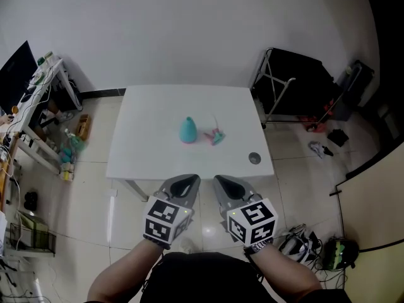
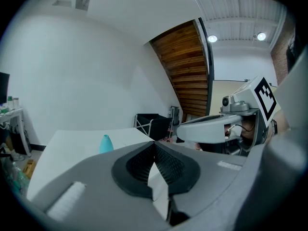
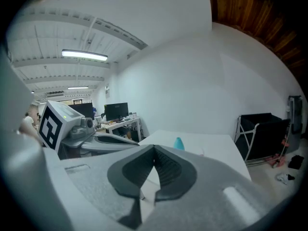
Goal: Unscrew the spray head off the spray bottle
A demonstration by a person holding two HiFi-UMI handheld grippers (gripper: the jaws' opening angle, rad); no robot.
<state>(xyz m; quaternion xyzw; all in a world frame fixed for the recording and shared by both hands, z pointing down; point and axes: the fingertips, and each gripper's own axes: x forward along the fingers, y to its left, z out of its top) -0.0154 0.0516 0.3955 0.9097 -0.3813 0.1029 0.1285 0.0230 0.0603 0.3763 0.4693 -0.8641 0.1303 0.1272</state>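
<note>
Left claw (image 1: 188, 182) and right claw (image 1: 222, 183) closed, empty, lower centre. We judge unscrewing done: spray head (image 1: 216, 136) lies beside spray bottle (image 1: 188, 130) (apart) mid-frame on the surface (image 1: 145, 150).

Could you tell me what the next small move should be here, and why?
I would probably just draw both grippers back and stop: the spray head seems to lie on the table beside the bottle, already off. The left gripper and right gripper are shut and empty near the table's edge.
</note>
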